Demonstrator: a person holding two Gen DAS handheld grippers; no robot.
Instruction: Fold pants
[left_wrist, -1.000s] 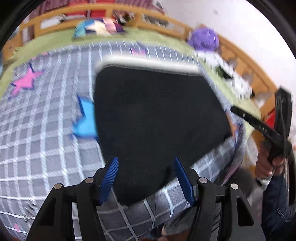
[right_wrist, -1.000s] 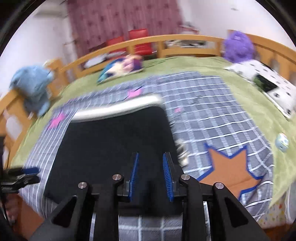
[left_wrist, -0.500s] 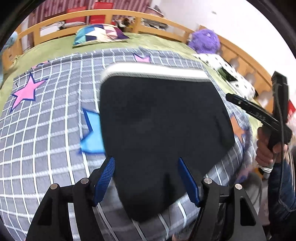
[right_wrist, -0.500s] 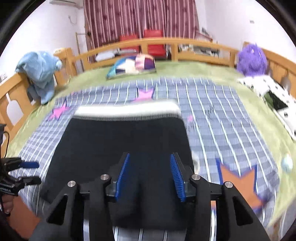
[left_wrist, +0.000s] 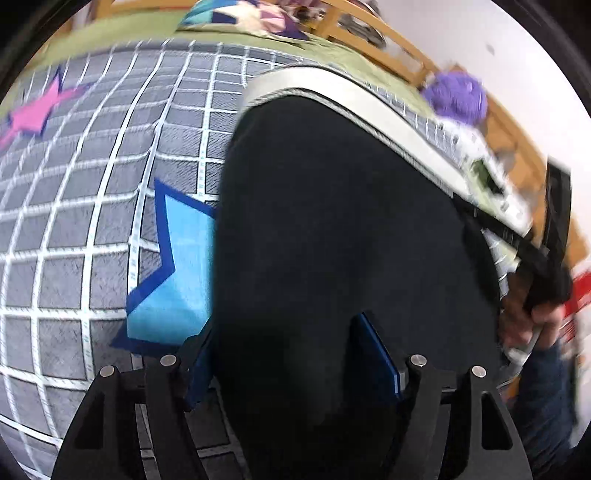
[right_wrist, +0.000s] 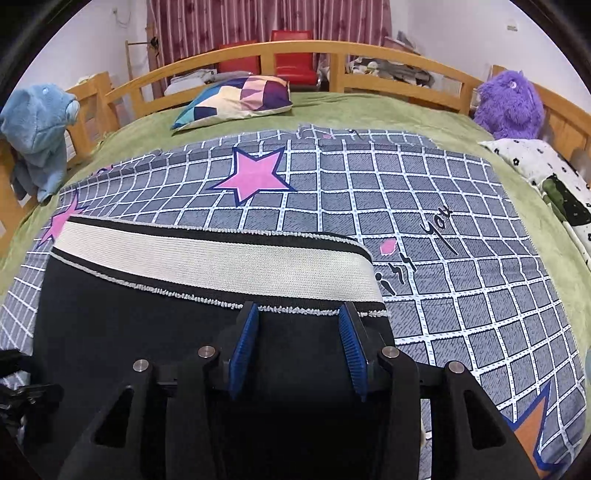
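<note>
While both grippers, left gripper (left_wrist: 284, 354) and right gripper (right_wrist: 297, 347), hang jaws apart over black pants (right_wrist: 147, 332), pillow (right_wrist: 236, 98) and purple plush (right_wrist: 509, 105) sit along bed (right_wrist: 369, 107) far edge.

A wooden-railed bed (right_wrist: 391, 61) covered by a green blanket (right_wrist: 524, 206) is shown. At frame centre a grey checked sheet (right_wrist: 424, 229) is spread, with black pants (right_wrist: 155, 332) laid lower left. A patchwork pillow (right_wrist: 236, 101) is seen at upper centre, a purple plush (right_wrist: 509, 105) at upper right.
</note>
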